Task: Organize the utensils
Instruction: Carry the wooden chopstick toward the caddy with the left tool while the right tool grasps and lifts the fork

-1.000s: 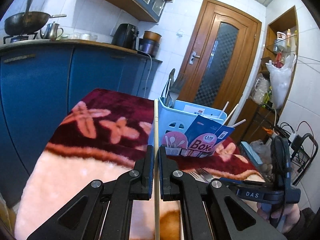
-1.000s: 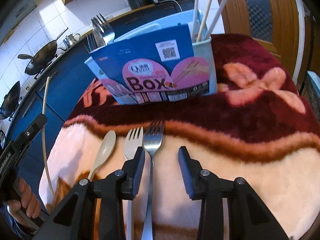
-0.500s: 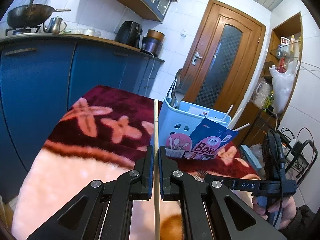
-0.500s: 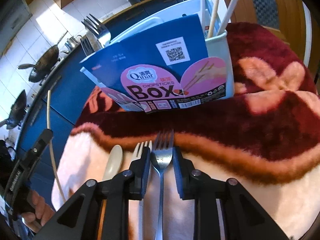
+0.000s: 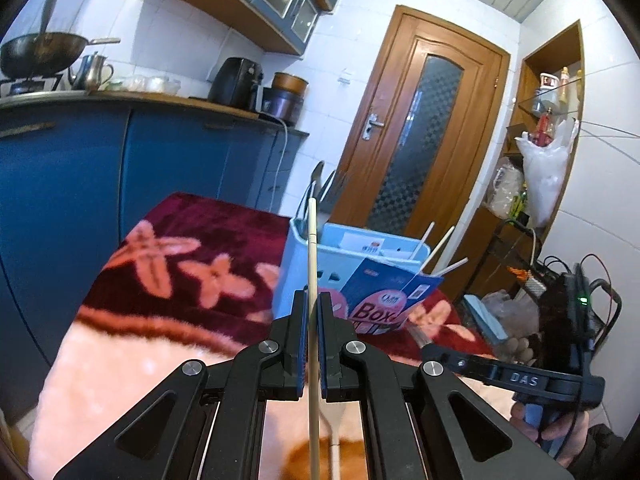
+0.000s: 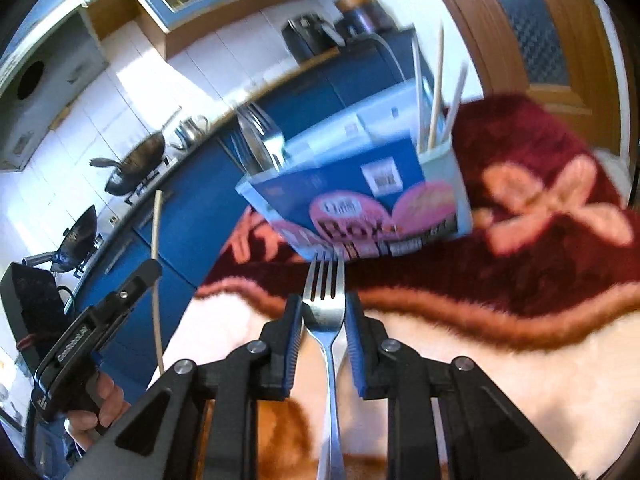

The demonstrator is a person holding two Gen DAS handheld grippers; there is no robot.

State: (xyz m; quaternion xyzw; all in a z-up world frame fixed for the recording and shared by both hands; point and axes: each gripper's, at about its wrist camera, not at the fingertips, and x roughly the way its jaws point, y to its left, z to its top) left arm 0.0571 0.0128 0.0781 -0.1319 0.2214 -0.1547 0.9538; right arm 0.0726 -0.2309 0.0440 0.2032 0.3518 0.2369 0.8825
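Observation:
My left gripper [image 5: 311,312] is shut on a pale wooden chopstick [image 5: 312,264] that points up toward the light blue utensil box [image 5: 304,268]. The box stands on the blanket, with forks at its left end and several chopsticks [image 5: 438,248] at its right end. A blue and pink "Box" card [image 5: 384,296] leans on its front. My right gripper [image 6: 323,316] is shut on a steel fork [image 6: 326,300] and holds it lifted, tines toward the box [image 6: 456,184]. The left gripper with its chopstick [image 6: 156,264] shows at the left of the right wrist view.
A plush red and pink blanket [image 5: 168,264] covers the table. Blue kitchen cabinets [image 5: 120,160] stand behind on the left, a wooden door [image 5: 424,128] beyond the box, and a cluttered shelf [image 5: 532,184] at the right. The right gripper's handle [image 5: 520,376] sits low right.
My right gripper closed on the steel fork and lifted it off the blanket toward the box. My left gripper kept its hold on the chopstick and rose a little.

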